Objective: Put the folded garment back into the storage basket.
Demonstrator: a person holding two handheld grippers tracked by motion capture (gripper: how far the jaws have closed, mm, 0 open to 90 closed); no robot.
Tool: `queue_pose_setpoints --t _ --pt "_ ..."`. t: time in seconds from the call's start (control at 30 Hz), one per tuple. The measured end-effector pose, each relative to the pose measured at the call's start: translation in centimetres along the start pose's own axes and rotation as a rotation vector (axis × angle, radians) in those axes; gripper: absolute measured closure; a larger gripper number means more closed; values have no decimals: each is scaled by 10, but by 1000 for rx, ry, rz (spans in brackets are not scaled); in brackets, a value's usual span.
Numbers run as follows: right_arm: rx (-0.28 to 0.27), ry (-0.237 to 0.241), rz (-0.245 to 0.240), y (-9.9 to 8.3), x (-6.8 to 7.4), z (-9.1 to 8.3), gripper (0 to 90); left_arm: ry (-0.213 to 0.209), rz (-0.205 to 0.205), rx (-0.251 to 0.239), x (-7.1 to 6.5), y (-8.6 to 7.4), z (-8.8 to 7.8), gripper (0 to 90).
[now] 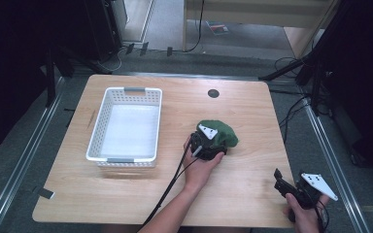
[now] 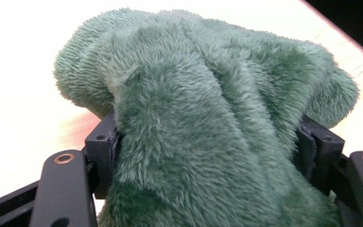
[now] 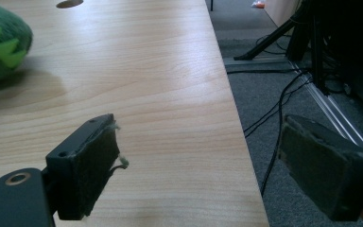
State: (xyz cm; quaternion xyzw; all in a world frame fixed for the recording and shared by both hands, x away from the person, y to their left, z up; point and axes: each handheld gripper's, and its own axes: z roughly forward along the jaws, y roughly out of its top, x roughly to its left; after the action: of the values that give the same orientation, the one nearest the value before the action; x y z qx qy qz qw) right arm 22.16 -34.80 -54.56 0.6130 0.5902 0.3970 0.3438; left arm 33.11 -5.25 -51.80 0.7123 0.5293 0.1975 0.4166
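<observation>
Gripping a green plush toy [image 2: 208, 123] between both jaws, the left gripper [image 1: 212, 144] sits near the middle of the wooden table [image 1: 126, 194], the fuzzy fabric bulging between its black pads. The toy rests on the tabletop just right of a white plastic basket [image 1: 99, 121]. At the table's near right corner the right gripper [image 3: 198, 165] hangs with its jaws wide apart and nothing between them, one over the wood and the other out past the edge, well apart from the toy.
</observation>
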Motion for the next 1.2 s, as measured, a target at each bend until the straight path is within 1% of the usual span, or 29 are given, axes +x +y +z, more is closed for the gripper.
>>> queue_pose_setpoints --t 0.03,0.07,0.1,0.13,0.17,0.2,0.23,0.27,0.3,0.33,0.37,0.4,0.43,0.5,0.53,0.6,0.63,0.67,0.7,0.73,0.9,0.93,0.97,1.0,1.03,1.1,1.13,1.17,1.2 --pt "0 -1 0 0 0 0 133 0 1 -11 0 2 -4 288" --pt "0 -1 -1 0 0 0 133 -4 8 -28 1 6 -11 289" --pt "0 -1 -3 0 0 0 133 -11 7 -35 3 8 -15 289" --pt "0 -1 -3 0 0 0 133 -11 7 -35 3 8 -15 290" --pt "1 0 -3 0 0 0 133 -18 11 -48 6 12 -22 291" --pt "1 0 -3 0 0 0 133 -17 9 -59 7 14 -26 291" --pt "2 -1 -4 0 0 0 133 -17 9 -59 7 14 -26 293" --pt "3 -1 -5 0 0 0 133 -25 6 -73 12 18 -33 294" --pt "3 -1 -5 0 0 0 133 -25 6 -73 12 18 -33 295" --pt "2 -2 -7 0 0 0 133 -24 4 -90 16 22 -39 297" --pt "2 -2 -7 0 0 0 133 -24 2 -99 18 24 -42 297" --pt "2 -2 -7 0 0 0 133 -24 2 -99 18 24 -42 297" --pt "3 -2 -2 0 0 0 133 -28 1 -109 23 28 -48 297" --pt "2 -3 -6 0 0 0 133 -30 -4 -118 27 31 -54 298" --pt "4 -3 -5 0 0 0 133 -30 -4 -118 27 31 -54 299" --pt "4 -4 -6 0 1 0 133 -37 -11 -134 33 35 -63 300" --pt "4 -4 -6 0 1 0 133 -37 -11 -134 33 35 -63 301" --pt "5 -5 -6 0 0 0 133 -36 -8 -149 35 38 -69 301" --pt "5 -5 -6 0 0 0 133 -36 -8 -149 35 38 -69 302" --pt "6 -7 -7 0 1 1 133 -34 -8 -161 37 40 -75 302" --pt "6 -8 -9 0 1 1 133 -40 -9 -187 43 47 -90 303" --pt "6 -8 -9 0 1 1 133 -40 -9 -187 43 47 -90 303" --pt "6 -8 -11 0 1 1 133 -41 -3 -201 44 51 -97 303" --pt "7 -8 -10 0 1 1 133 -41 -3 -201 44 51 -97 303" --pt "7 -8 -12 0 1 1 133 -46 -4 -217 47 55 -103 303" --pt "7 -8 -12 0 1 1 133 -42 -4 -224 48 56 -106 303" --pt "9 -10 -13 0 1 1 134 -42 -12 -232 52 59 -110 303" --pt "9 -10 -13 0 1 1 134 -42 -12 -232 52 59 -110 304" --pt "9 -11 -14 0 1 1 134 -34 -13 -237 56 60 -113 303"
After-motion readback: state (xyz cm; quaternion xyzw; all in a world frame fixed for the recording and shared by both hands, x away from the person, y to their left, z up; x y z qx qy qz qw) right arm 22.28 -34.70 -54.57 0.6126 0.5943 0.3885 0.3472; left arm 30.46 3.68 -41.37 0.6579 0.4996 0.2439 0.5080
